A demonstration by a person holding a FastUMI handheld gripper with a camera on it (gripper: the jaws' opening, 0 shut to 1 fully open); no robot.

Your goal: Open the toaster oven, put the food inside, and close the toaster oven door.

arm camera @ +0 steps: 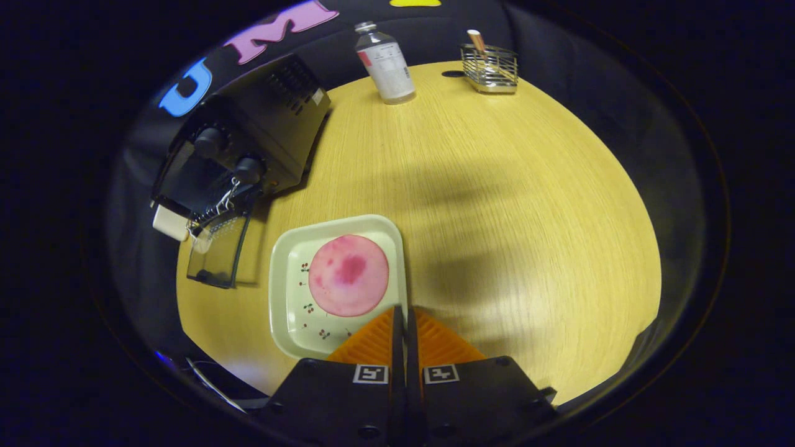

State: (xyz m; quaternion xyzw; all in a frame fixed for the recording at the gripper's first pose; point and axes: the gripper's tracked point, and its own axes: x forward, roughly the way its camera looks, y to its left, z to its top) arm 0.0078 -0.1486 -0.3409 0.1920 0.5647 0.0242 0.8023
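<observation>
Toaster oven (248, 146) at far left of the round wooden table (497, 205); dark body, two knobs facing up-right. Its interior is hard to make out. Door (217, 251) hangs open toward the near side, glass panel dim and reflective; a pale handle (169, 222) shows at its left end, partly cut off by the table's edge. A metal rack or clip (214, 208) at the door's hinge line is too small to read clearly.

Right of the door, near side: a pale square plate (292, 310) holding the food, a round pink slice (348, 275). The plate's near right corner is hidden under the gripper (404, 313). Fingers pressed together, nothing between them; tips sit just over the plate's right rim, the slice just ahead and left of them.

Far centre: a clear bottle (385, 62), upright. Right of it, a wire basket (490, 68) with a stick-like item inside. Both well apart from the fingers.
</observation>
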